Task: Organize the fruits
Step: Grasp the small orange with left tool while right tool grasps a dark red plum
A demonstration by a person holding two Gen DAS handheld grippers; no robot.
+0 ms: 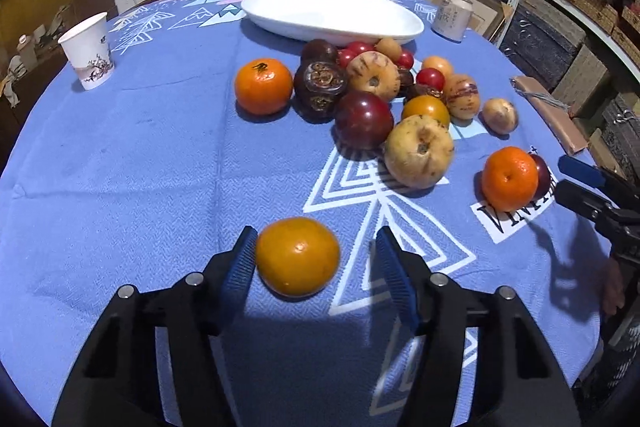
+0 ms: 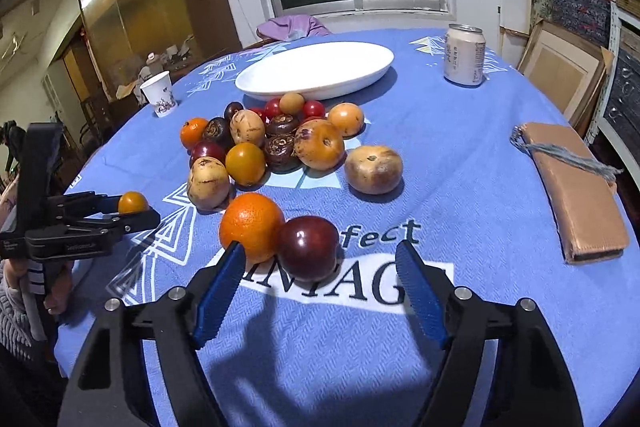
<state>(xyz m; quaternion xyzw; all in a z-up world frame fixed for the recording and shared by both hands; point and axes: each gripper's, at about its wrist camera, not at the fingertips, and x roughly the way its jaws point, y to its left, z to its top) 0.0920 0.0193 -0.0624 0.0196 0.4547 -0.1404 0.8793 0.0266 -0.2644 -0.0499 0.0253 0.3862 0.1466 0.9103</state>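
Note:
My left gripper [image 1: 316, 247] is open around a yellow-orange fruit [image 1: 297, 255] on the blue cloth; the left pad touches it, the right pad stands apart. My right gripper [image 2: 320, 263] is open just in front of a dark red plum [image 2: 307, 246] and an orange [image 2: 251, 225], which sit side by side; both also show in the left wrist view [image 1: 509, 177]. A pile of mixed fruit [image 1: 372, 95] lies mid-table, also in the right wrist view [image 2: 280, 143]. An empty white oval dish [image 1: 332, 13] stands behind it.
A paper cup [image 1: 89, 51] stands at the left, a drink can [image 2: 465, 54] at the back right. A brown flat case [image 2: 576, 195] lies near the right table edge. Shelves of boxes stand to the right.

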